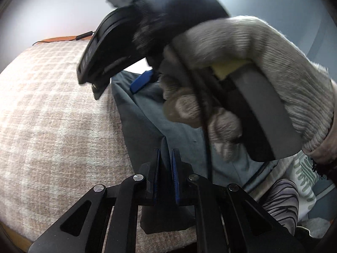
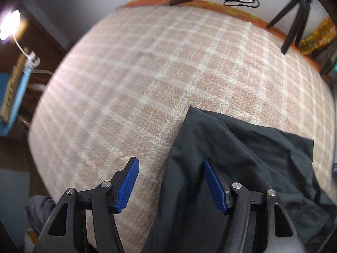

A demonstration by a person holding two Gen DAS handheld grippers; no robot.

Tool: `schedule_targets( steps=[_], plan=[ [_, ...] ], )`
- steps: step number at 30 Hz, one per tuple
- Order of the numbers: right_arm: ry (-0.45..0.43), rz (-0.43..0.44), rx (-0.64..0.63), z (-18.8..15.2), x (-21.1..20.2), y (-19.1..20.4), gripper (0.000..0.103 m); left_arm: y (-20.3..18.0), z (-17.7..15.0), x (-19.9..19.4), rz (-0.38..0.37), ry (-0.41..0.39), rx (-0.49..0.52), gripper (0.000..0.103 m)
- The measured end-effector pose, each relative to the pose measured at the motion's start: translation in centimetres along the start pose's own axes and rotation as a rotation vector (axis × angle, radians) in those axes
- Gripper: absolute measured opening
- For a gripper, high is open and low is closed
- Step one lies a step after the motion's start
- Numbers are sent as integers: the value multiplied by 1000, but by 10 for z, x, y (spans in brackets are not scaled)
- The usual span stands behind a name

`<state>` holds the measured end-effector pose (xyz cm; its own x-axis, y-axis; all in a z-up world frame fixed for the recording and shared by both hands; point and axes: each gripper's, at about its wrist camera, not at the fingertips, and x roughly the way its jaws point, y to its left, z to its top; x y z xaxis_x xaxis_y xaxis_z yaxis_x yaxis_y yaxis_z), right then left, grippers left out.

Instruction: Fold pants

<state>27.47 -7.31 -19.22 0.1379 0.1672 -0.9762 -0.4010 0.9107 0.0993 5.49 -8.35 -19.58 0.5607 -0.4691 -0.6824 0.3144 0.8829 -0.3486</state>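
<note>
Two grippers: left fingers [image 1: 166, 158] pinched on pants [image 1: 147, 109], right fingers [image 2: 212, 181] apart astride them.

Grey knit glove [image 1: 252, 48] (ribbed cuff), black hand-held gripper [image 2: 170, 183], blue pads [image 2: 127, 186].

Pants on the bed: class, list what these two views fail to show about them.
- Pants, right wrist view: waistband and leg ends cut off by the bottom edge.
- Pants, left wrist view: far part hidden behind the gloved hand.
- Blanket: weave blurred.
</note>
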Motion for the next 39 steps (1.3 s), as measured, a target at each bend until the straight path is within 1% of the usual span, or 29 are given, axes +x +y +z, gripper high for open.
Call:
schedule_targets(
  steps=[1, 3, 4, 5, 6, 7, 8, 9, 10, 11, 12, 13, 14, 15, 17, 19, 22, 25, 27, 31, 32, 36, 39],
  plan=[
    [22, -10, -4, 0, 5, 2, 35, -1, 0, -1, 4, 1, 5, 9],
    [24, -13, -5, -1, 7, 2, 27, -4, -1, -2, 27, 2, 17, 9],
    [15, -10, -1, -2, 5, 1, 16, -7, -2, -3, 68, -3, 33, 12],
    [10, 3, 8, -3, 3, -1, 9, -10, -5, -5, 104, -11, 47, 25],
    [1, 27, 25, -4, 0, -5, 8, -12, -7, -5, 132, -15, 56, 39],
    [-3, 40, 35, -5, -2, -8, 4, -12, -8, -5, 151, -17, 59, 63],
    [-8, 54, 44, -6, -4, -13, 2, -11, -10, -3, 174, -18, 55, 72],
    [-16, 70, 53, -8, -7, -16, 1, -12, -12, -1, 178, -9, 48, 72],
    [-21, 76, 60, -8, -9, -19, 0, -11, -13, 4, 161, 9, 35, 72],
    [-36, 92, 71, -11, -14, -24, 0, -10, -14, 8, 146, 26, 24, 70],
    [-44, 100, 76, -14, -17, -27, 0, -10, -15, 12, 133, 36, 11, 65],
    [-53, 111, 83, -15, -20, -31, 0, -8, -16, 17, 116, 49, -7, 41],
    [-63, 121, 90, -16, -24, -32, 0, -4, -16, 20, 102, 64, -24, 15],
    [-77, 136, 104, -19, -29, -35, 0, 2, -14, 19, 90, 63, -39, 8],
    [-96, 161, 124, -23, -36, -43, 0, 8, -11, 13, 32, 28, -77, 3],
    [-120, 187, 145, -24, -46, -52, 0, 11, -8, 4, 9, -1, -82, 2],
    [-154, 213, 165, -24, -58, -54, 0, 20, -5, -15, -13, -47, -93, 2],
    [-177, 218, 145, -19, -68, -39, 0, 37, -3, -28, -25, -66, -128, 2],
    [-184, 216, 132, -12, -70, -28, 0, 43, -11, -37, -28, -78, -142, 2],
    [-197, 236, 107, -1, -77, -7, 0, 46, -10, -46, 9, -107, -98, 2],
    [-206, 242, 101, -1, -80, -4, 0, 43, -3, -46, 21, -119, -94, 2],
    [-247, 303, 76, 9, -96, 16, 0, 50, 5, -76, 34, -181, -110, 2],
    [-272, 343, 58, 10, -108, 28, 0, 33, 10, -88, 30, -204, -67, 2]
  ],
)
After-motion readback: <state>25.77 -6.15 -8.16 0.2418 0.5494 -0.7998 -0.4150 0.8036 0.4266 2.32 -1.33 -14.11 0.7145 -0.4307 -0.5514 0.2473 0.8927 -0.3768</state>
